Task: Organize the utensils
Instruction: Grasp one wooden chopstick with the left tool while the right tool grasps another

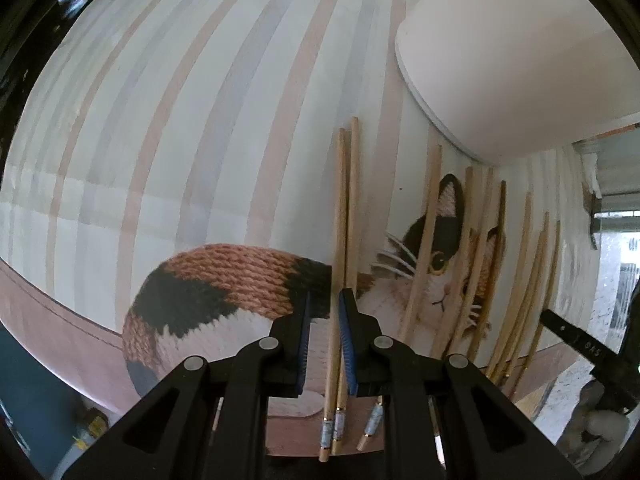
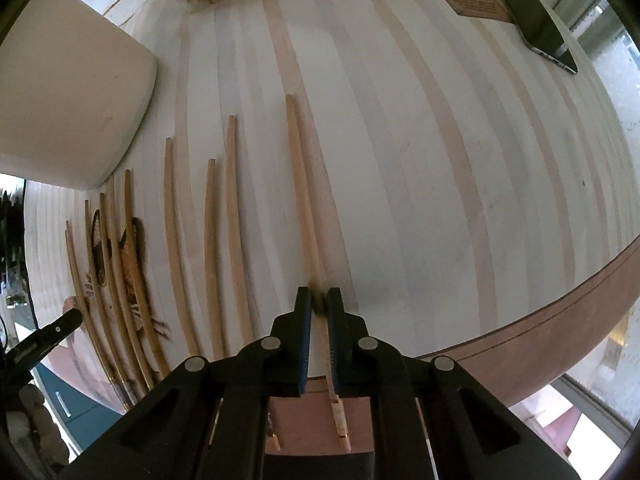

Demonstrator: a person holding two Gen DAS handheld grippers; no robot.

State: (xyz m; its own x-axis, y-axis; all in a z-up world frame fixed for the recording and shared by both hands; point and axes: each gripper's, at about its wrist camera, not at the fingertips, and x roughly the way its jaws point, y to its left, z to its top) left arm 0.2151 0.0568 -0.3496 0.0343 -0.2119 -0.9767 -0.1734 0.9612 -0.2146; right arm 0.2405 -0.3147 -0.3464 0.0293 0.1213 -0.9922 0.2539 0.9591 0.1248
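Hand-held gripper, left [image 1: 324, 300], pointing steeply down at the table [image 1: 200, 120], clamps two chopsticks [image 1: 347, 200]; right hand-held gripper [image 2: 319, 300] grips another pair [image 2: 302, 184].

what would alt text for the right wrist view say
The right tongs, pointing down at a striped tablecloth, are shut on a pair of wooden chopsticks lying side by side. More loose chopsticks lie in a row to the left, some across a printed cat, beside a white container; a phone lies far right.
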